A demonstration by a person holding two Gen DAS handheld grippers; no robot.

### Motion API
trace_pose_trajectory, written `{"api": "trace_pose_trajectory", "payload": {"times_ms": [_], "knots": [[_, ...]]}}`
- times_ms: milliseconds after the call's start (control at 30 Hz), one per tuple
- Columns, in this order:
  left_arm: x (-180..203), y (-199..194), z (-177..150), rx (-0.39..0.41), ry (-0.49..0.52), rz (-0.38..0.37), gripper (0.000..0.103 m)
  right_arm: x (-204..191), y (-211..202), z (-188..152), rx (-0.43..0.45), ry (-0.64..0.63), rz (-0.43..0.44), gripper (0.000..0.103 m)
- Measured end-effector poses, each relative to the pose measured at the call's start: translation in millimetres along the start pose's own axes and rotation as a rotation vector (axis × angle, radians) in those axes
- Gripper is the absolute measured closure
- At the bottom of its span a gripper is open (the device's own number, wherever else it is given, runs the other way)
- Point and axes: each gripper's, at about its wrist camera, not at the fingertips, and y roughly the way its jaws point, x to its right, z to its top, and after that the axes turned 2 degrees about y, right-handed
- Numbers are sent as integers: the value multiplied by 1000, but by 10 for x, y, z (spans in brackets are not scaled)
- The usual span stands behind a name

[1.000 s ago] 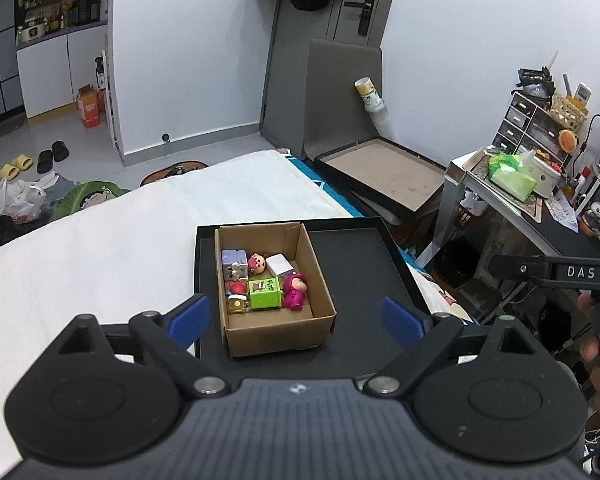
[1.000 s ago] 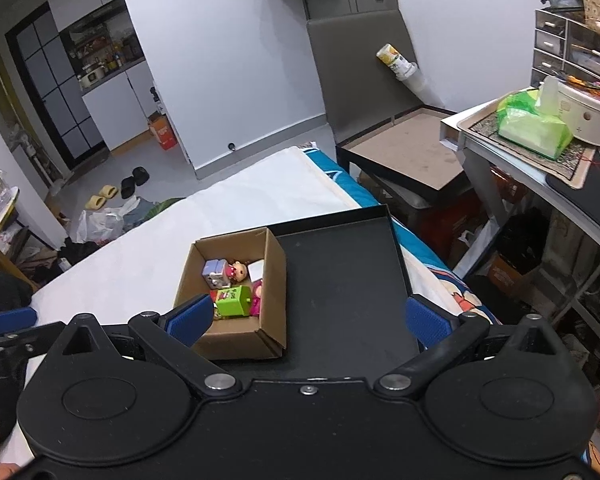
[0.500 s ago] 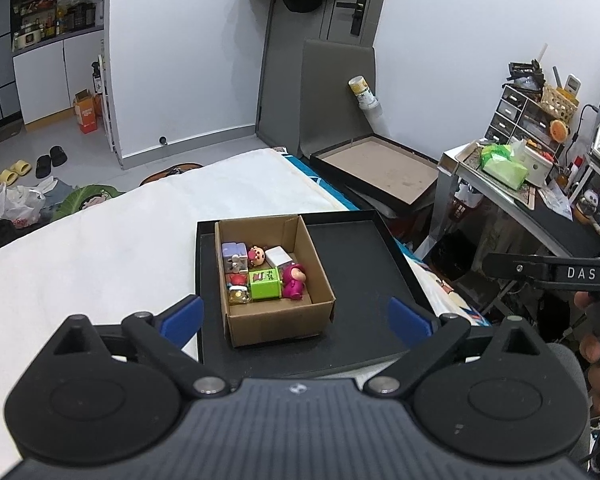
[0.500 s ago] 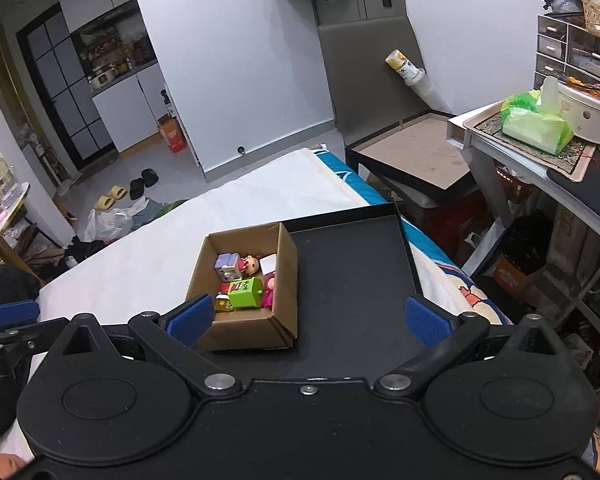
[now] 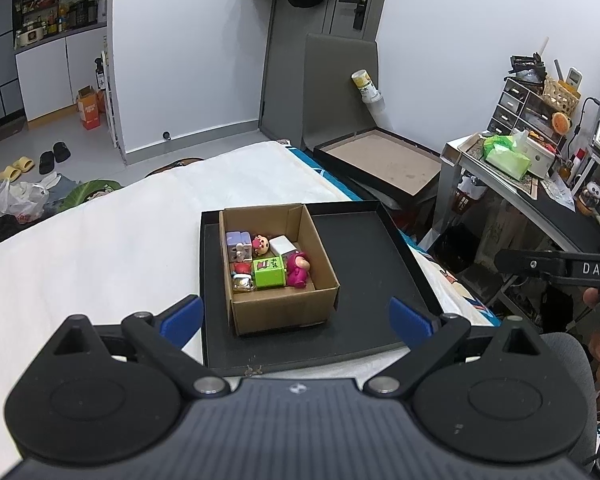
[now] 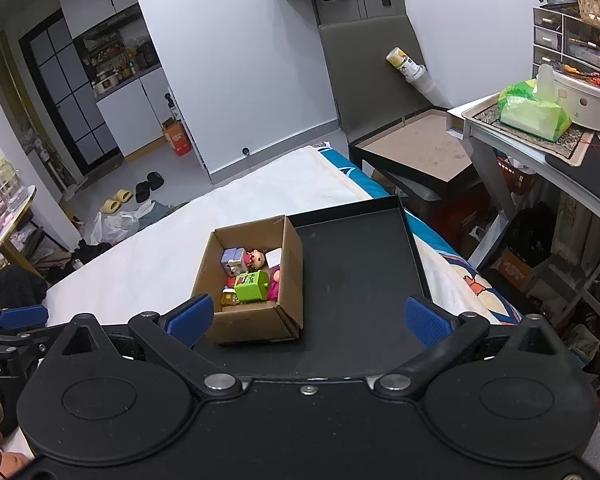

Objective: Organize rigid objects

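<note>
Both my grippers gape, empty.
Green block (image 5: 269, 273) in cardboard box (image 5: 284, 312): light, stiff; pinch flat sides.

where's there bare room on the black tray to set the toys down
The right part of the black tray, between the cardboard box and the tray's right rim, is bare. A narrower bare strip runs along the near edge in front of the box. The box itself is crowded: green block, pink figure and other toys sit tightly together.
</note>
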Motion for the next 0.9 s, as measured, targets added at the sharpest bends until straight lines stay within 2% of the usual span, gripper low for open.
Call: {"api": "trace_pose_trajectory", "payload": {"times_ms": [567,900], "knots": [[38,15,-65,-12,0,-8,4,84,6,-90,-2,14,17,0],[5,1,-75,-16,-7,1,4,86,22,-126,2,14,-4,0]]}}
